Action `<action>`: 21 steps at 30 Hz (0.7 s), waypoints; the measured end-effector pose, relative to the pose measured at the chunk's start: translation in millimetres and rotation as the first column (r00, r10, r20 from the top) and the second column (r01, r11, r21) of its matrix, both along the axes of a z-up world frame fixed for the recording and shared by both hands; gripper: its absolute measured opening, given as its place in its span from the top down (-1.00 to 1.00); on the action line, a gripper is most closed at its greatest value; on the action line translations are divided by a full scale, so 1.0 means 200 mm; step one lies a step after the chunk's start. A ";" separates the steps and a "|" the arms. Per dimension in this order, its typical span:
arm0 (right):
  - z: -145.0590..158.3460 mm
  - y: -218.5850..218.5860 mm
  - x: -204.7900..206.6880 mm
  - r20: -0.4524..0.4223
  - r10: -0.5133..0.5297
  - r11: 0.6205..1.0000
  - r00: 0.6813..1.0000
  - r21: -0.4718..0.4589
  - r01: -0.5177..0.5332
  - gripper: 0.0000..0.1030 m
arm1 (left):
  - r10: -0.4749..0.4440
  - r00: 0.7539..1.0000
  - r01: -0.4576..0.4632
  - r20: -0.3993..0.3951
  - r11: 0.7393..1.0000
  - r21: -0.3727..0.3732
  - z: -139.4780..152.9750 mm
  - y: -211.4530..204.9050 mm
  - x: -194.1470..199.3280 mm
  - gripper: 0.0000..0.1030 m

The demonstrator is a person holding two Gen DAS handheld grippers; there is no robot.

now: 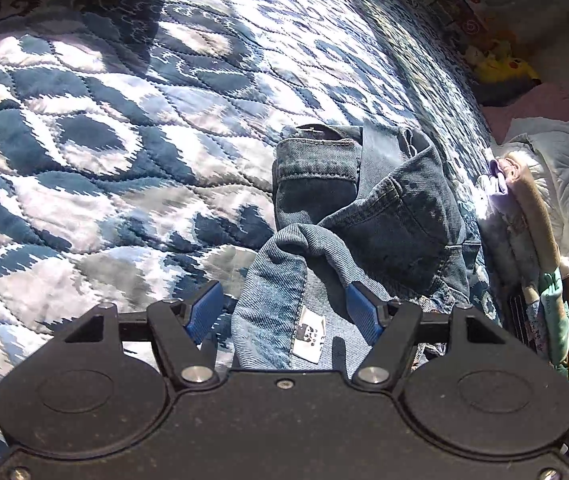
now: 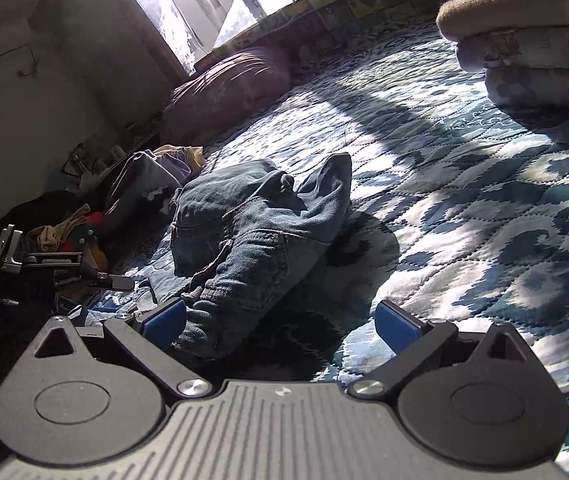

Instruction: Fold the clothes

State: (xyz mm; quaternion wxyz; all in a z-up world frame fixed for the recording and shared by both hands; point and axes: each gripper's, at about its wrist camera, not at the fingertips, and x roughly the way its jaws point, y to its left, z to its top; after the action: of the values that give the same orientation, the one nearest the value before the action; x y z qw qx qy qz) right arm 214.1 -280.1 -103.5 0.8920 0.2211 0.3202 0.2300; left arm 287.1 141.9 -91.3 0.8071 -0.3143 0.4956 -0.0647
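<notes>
With the jeans [image 1: 364, 220] lying crumpled on the bed [image 1: 104, 140] and both sets of jaws spread, denim between the left gripper [image 1: 284, 312] fingers, close there, then pinch the near edge with your right gripper [image 2: 280, 320].

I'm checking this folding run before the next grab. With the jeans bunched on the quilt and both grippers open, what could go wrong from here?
1. The jeans lie crumpled, so the open left gripper, with denim and a white label between its pads, may pinch several layers and fold a lump.
2. The open right gripper has denim only beside one finger; closing there may miss or catch the quilt.
3. A folded stack sits nearby; swinging denim might topple it.
</notes>
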 end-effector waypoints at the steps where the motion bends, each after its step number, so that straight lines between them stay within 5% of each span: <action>1: 0.00 -0.01 0.00 -0.005 -0.004 1.000 1.000 0.007 0.004 -0.94 | 0.000 1.000 0.000 0.013 1.000 -0.005 -0.01 -0.01 -0.01 0.36; 6: -0.01 -0.07 0.00 -0.018 -0.033 0.998 0.999 0.048 0.034 -0.94 | -0.196 0.954 0.177 0.228 0.979 0.101 0.19 -0.23 -0.13 0.64; 8: 0.00 -0.10 0.00 -0.020 -0.043 0.996 0.999 0.074 0.044 -0.94 | -0.283 0.910 0.242 0.302 0.956 0.166 0.28 -0.34 -0.20 0.74; 10: 0.01 -0.13 -0.02 -0.020 -0.049 0.994 0.999 0.096 0.051 -0.94 | -0.406 0.835 0.328 0.373 0.909 0.256 0.38 -0.50 -0.29 0.81; 14: 0.03 -0.23 -0.06 -0.007 -0.079 0.983 0.997 0.164 0.079 -0.94 | -0.641 0.641 0.484 0.422 0.764 0.427 0.48 -0.84 -0.50 0.84; 21: 0.05 -0.48 -0.20 0.024 -0.159 0.947 0.987 0.285 0.146 -0.94 | -0.894 0.366 0.659 0.259 0.446 0.606 0.25 -1.31 -0.82 0.87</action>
State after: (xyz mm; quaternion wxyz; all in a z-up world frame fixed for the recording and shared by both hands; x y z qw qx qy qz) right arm 174.5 -375.7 -93.5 0.8737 0.3646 0.2452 0.2088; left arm 122.9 -121.1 -41.8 0.8211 0.1727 0.3317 -0.4313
